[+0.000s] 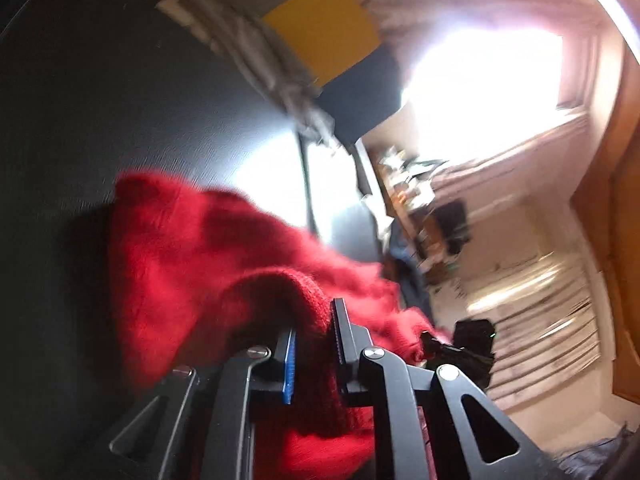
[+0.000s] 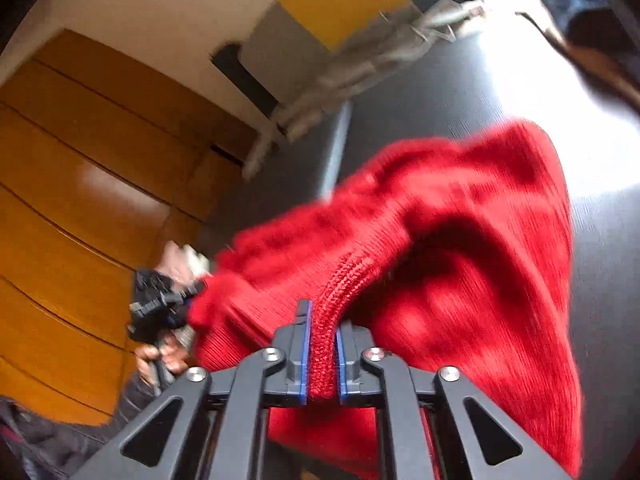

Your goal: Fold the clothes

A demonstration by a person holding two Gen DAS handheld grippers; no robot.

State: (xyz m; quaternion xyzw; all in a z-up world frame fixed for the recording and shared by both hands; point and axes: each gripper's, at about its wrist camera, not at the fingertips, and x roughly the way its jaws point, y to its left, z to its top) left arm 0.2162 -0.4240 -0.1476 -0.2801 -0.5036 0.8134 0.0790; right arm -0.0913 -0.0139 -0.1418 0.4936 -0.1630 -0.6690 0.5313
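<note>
A red knit sweater (image 1: 192, 248) hangs lifted over the dark table (image 1: 100, 120), stretched between both grippers. My left gripper (image 1: 314, 320) is shut on a thick red edge of it, with knit filling the gap between the blue pad and the other finger. My right gripper (image 2: 322, 316) is shut on a ribbed hem of the sweater (image 2: 460, 208), which bulges out between the blue pads. In the right wrist view the left gripper (image 2: 160, 308) shows at the sweater's far corner, held by a hand. The left wrist view shows the right gripper (image 1: 472, 340) as a black shape past the cloth.
A crumpled grey garment (image 2: 372, 60) lies along the far side of the table (image 2: 440, 92). Behind it are a yellow panel (image 1: 324, 28) and wooden cabinet doors (image 2: 80, 152). A bright window (image 1: 480, 88) and cluttered shelves (image 1: 416, 208) stand beyond the table's end.
</note>
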